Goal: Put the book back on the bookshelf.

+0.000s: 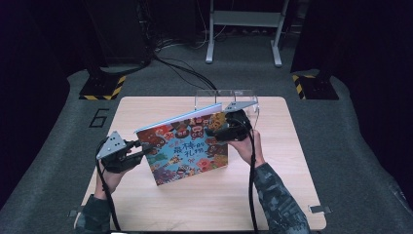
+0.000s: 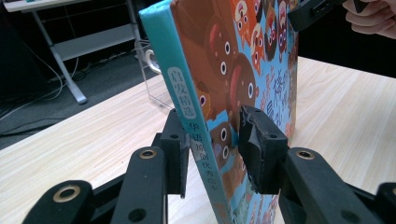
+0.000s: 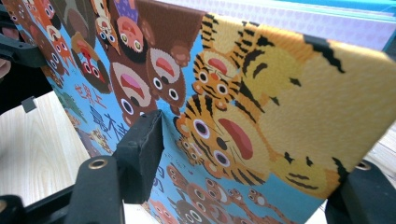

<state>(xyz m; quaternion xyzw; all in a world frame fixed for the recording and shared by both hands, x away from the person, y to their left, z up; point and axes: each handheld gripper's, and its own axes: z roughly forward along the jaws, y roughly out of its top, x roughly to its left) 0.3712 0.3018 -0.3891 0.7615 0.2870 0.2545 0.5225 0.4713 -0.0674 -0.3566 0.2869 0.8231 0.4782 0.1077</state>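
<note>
A: Any containers on the table (image 1: 146,204)?

B: One, a clear plastic stand (image 1: 229,97) at the far edge. Whether it holds anything I cannot tell. The book's top corner sits just in front of it.

A: And the book itself?

B: The picture book (image 1: 187,151) stands upright near the middle of the table, tilted, with its cartoon-animal cover facing the person and its teal spine (image 2: 182,93) on the left side. Its lower edge is down at the table top; I cannot tell whether it rests there.

A: What is the left tool doing?

B: The left tool (image 1: 131,151) has the spine edge of the book between its jaws. In the left gripper view (image 2: 212,149) one jaw lies against the back and the other against the cover, so it is gripping the book low on the spine.

A: The right one?

B: The right tool (image 1: 221,130) is at the book's upper right. In the right gripper view (image 3: 247,154) one pad lies against the cover beside a tiger; the other jaw is behind the book's far corner, so I cannot say whether it clamps.

A: Room to move?

B: Bare wood in front of the book towards the person, and to both sides of it, out to the table's edges. Behind the book, the stand is close.
</note>
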